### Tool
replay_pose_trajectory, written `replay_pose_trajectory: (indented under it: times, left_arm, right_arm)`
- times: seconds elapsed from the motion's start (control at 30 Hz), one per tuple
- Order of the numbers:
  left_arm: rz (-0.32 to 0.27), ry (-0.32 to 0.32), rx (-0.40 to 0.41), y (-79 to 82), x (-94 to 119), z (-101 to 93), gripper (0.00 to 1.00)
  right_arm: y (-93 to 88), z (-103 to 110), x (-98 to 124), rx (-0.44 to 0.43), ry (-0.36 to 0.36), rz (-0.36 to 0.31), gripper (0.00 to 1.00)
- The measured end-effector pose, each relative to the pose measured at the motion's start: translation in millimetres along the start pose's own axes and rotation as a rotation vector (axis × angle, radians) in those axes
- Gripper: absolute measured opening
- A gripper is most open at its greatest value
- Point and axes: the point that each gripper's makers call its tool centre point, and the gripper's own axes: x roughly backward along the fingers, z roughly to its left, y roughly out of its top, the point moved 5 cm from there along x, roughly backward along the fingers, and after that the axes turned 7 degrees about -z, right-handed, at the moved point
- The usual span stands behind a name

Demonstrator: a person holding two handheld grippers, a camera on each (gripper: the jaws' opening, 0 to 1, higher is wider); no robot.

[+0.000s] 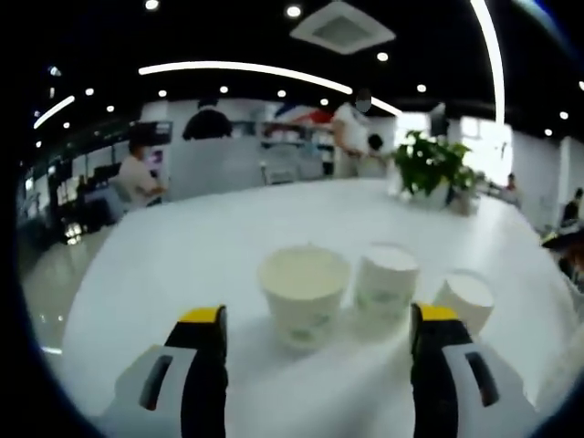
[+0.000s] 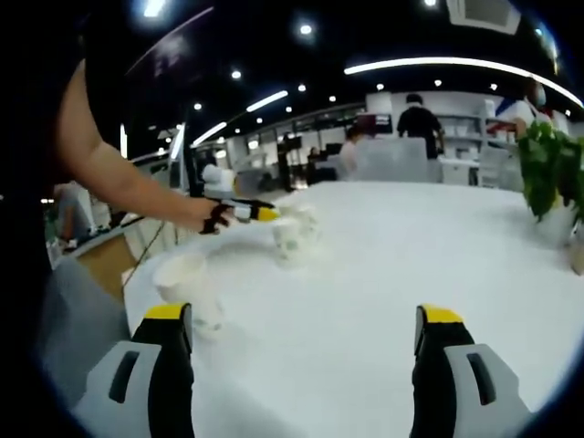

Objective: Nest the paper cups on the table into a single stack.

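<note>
White table (image 1: 182, 255) bears three paper cups (image 1: 304, 294).

Matt white paper on the upright cup (image 1: 304, 294), with a faint green print. Same dull paper on the two upturned cups (image 1: 385, 281) beside it. Smooth white table (image 1: 201, 246), softly sheened, faintly mirroring the ceiling lights. Grey and black hard plastic on the left gripper (image 1: 319, 365), with glossy yellow plastic tips.
</note>
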Motion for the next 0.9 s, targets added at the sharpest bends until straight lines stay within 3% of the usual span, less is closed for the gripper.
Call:
replay_pose_trajectory:
  times: [0.27,0.4,0.57,0.63,0.9]
  left_arm:
    - [0.028,-0.012,-0.033,1.4,-17.0,2.9,0.71]
    - [0.050,-0.017,-0.073,0.6,-22.8,5.9,0.63]
    - [0.038,-0.028,-0.056,2.7,-28.6,7.9,0.59]
    - [0.033,-0.030,-0.047,2.6,-30.4,8.5,0.57]
    - [0.034,-0.051,-0.059,2.7,-34.7,9.4,0.52]
  right_arm:
    - [9.3,5.4,-12.0,0.016,0.024,-0.010,0.99]
    - [14.1,7.7,-21.4,0.028,0.039,-0.019,0.99]
    - [17.7,11.3,-26.5,0.045,0.056,-0.023,0.97]
    - [13.8,11.9,-26.2,0.074,0.066,0.004,0.94]
    - [-8.4,14.5,-16.6,0.104,0.120,0.067,1.00]
